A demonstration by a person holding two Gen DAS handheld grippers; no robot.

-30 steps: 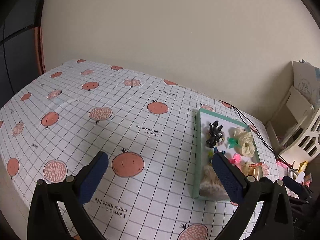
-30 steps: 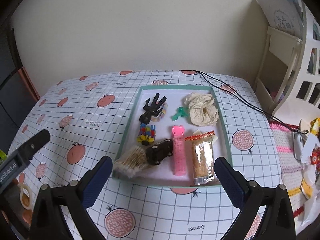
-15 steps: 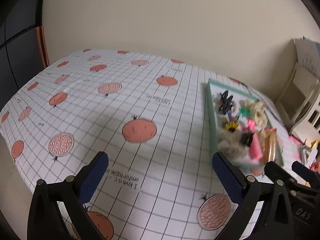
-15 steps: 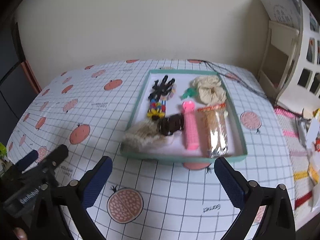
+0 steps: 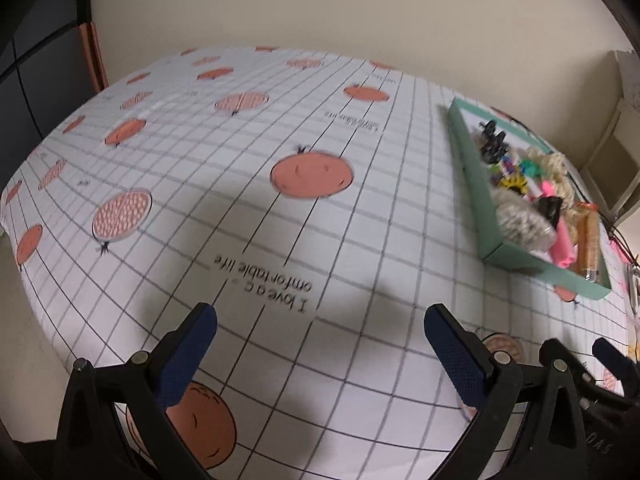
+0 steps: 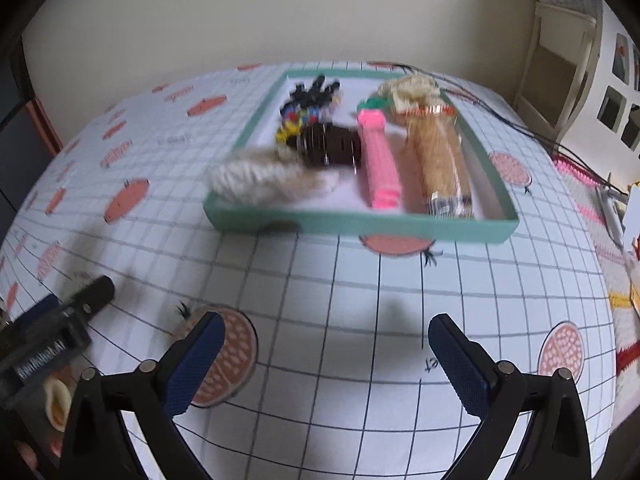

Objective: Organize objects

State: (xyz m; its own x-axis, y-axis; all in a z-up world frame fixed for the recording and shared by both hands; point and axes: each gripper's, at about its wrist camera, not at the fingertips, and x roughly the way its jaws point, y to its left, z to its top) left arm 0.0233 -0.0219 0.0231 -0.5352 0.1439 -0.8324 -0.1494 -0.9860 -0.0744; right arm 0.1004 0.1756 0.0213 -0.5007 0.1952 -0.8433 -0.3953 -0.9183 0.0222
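Note:
A shallow teal tray [image 6: 360, 226] sits on the fruit-print tablecloth, seen at the right in the left wrist view as the tray [image 5: 472, 176]. Inside lie a pink clip [image 6: 380, 160], a wrapped snack bar [image 6: 440, 160], a dark brown claw clip [image 6: 328, 146], a fluffy beige scrunchie [image 6: 264, 178], a cream scrunchie [image 6: 412, 88], black clips [image 6: 316, 92] and small coloured clips. My right gripper [image 6: 326, 360] is open and empty, low over the cloth in front of the tray. My left gripper [image 5: 320, 354] is open and empty, left of the tray.
The tablecloth [image 5: 240, 184] covers the table up to a beige wall. A black cable [image 6: 500, 112] runs behind the tray. A white shelf unit [image 6: 560, 60] stands at the right. Knitted cloth and small items lie at the right edge [image 6: 600, 200].
Both grippers have dropped lower and pulled back toward the table's front edge. The tray now looks nearer and flatter in the right wrist view. Both stayed open.

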